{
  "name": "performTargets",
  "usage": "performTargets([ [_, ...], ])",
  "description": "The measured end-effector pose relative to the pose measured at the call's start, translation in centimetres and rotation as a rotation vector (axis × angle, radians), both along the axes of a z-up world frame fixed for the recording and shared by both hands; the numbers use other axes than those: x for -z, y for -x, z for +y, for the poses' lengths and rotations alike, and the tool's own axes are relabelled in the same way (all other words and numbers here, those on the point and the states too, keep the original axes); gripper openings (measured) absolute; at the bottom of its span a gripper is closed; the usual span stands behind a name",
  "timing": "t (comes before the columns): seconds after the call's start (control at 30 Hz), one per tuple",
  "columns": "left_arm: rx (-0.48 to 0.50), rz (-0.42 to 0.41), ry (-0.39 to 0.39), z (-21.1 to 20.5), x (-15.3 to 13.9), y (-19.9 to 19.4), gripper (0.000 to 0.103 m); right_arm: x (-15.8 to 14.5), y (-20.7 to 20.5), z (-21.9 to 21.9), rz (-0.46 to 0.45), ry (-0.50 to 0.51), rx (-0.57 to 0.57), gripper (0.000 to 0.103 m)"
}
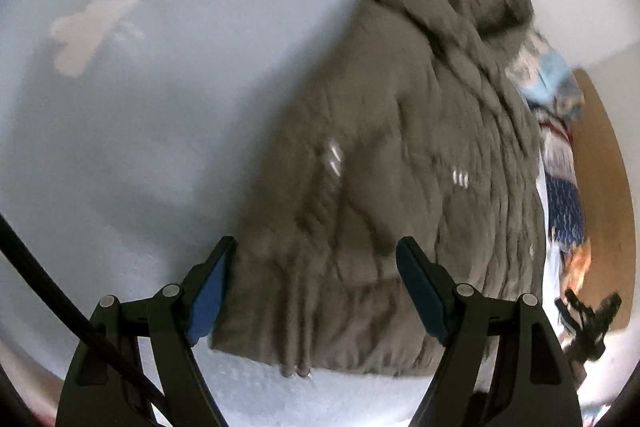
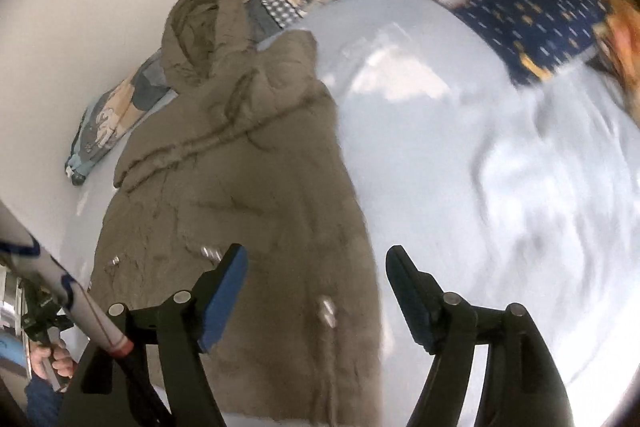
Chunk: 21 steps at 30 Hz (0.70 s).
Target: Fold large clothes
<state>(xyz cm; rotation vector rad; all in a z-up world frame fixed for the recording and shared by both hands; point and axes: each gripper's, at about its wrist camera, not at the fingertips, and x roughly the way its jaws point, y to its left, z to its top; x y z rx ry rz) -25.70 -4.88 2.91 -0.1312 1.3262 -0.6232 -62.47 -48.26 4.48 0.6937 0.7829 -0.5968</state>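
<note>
Coat lies flat on the bed, already narrowed, both claws, left and right, released above its hem, so pinch both hem corners evenly before folding toward the hood.

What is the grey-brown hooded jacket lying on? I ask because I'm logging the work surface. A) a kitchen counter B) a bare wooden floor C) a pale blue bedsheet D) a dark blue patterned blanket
C: the jacket lies spread on the pale blue bedsheet, with the patterned blanket bunched beyond it by the wall.
</note>
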Motion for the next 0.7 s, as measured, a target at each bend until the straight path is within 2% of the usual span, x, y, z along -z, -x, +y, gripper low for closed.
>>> performTargets([
  [0.1,0.041,-0.091,-0.089,-1.2,-0.1,1.7,0.063,1.3,2.4,0.6,0.011,-0.031,0.038,0.08],
  [0.13,0.041,-0.104,-0.09,-1.3,-0.2,2.3,0.054,1.7,2.9,0.6,0.01,-0.049,0.048,0.08],
  [0.2,0.04,-0.109,-0.069,-1.2,-0.5,3.6,0.044,2.6,4.0,0.6,0.001,-0.093,0.066,0.08],
  [0.37,0.124,-0.136,-0.016,-2.5,-1.4,8.7,0.042,4.0,4.7,0.9,0.034,-0.118,0.074,0.08],
  [0.5,0.19,-0.21,-0.057,-3.2,-1.9,11.4,0.042,5.1,4.8,0.7,0.06,-0.139,0.074,0.08],
  [0.6,0.116,-0.171,0.008,-1.6,-2.6,9.9,0.042,6.4,5.2,0.1,0.02,-0.213,0.089,0.08],
  [0.67,0.027,-0.153,0.059,0.6,-3.4,8.4,0.043,7.4,5.2,-0.1,-0.032,-0.298,0.088,0.08],
  [0.7,-0.001,-0.146,0.074,1.2,-3.6,7.8,0.048,7.7,5.1,0.0,-0.044,-0.321,0.083,0.08],
])
